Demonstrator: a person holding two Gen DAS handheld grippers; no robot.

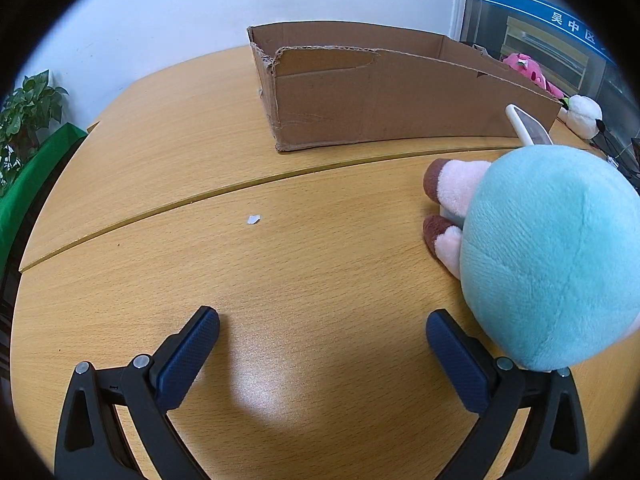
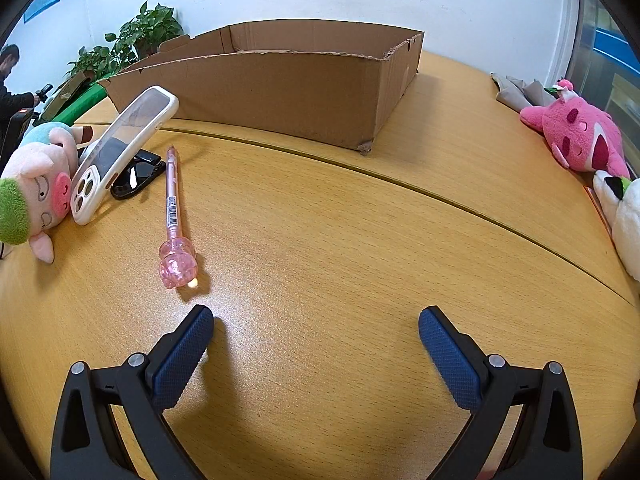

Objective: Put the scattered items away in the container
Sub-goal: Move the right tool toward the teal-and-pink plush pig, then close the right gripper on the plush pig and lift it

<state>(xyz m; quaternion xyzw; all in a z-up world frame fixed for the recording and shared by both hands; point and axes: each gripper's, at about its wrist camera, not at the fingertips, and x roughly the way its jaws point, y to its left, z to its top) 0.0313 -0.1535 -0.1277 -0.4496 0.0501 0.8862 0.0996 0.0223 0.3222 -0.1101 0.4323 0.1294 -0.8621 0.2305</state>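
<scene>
1. Two claws are mine, one in each hand, and both hang low over the wooden table (image 2: pixel 320 220) with nothing between their pads.
2. My left gripper (image 1: pixel 322 322) has its blue fingers (image 1: pixel 188 356) spread wide apart; only bare tabletop lies in the gap, and a tiny white scrap (image 1: pixel 253 219) sits farther ahead.
3. Just beside my left claw's right finger lies the plush pig (image 1: pixel 548 256), its teal back filling that side of the left view and its pink legs with brown hooves pointing toward the box.
4. Through my right wrist camera, the pig's face lies at the far left, and the white-cased phone (image 2: pixel 120 152) leans propped just beside it, resting over the black sunglasses (image 2: pixel 138 178).
5. Next to those lies the pink pen (image 2: pixel 173 200), flat on the table, its crystal-like topper nearest my right claw's left finger.
6. My right gripper (image 2: pixel 316 320) is likewise spread wide, holding nothing.
7. Beyond everything stands the cardboard box (image 2: pixel 280 96), open-topped, across the table seam; I cannot see into it.
8. Far right, at the table edge, rest a pink plush (image 2: pixel 580 140) and a white plush (image 2: pixel 624 216), well apart from the box.
</scene>
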